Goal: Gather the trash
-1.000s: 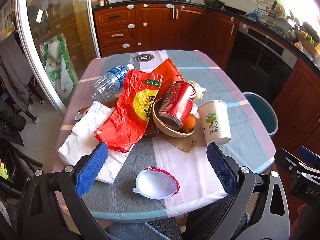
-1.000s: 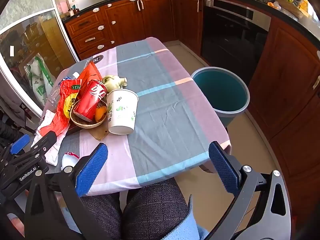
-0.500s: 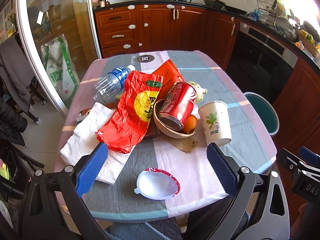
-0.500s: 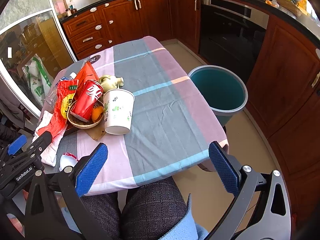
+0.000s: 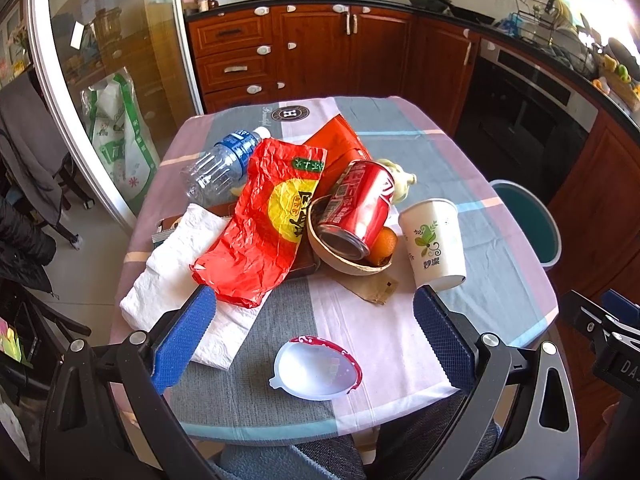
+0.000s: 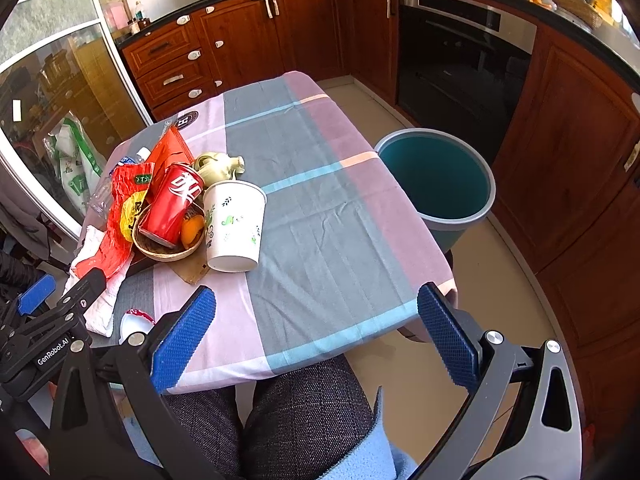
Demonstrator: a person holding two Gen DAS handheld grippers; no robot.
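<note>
Both claws are spread wide and hold nothing: the left claw [image 5: 316,330] hangs over the near tabletop [image 5: 404,336] edge, and the right claw [image 6: 316,338] hangs past the edge above the person's lap. Judged a starting stance, with no item yet picked.

The trash sits heaped on the left half of the tabletop. The teal bin [image 6: 438,184] stands on the floor just beside the right edge, likely for short drops.

Count:
- one can [image 5: 356,208], lying in one bowl [image 5: 344,262]
- one paper cup [image 5: 434,246]
- one bottle [image 5: 222,166]
- two red wrappers, large wrapper [image 5: 266,224]
- one lid [image 5: 314,368]
- one napkin [image 5: 176,280]
</note>
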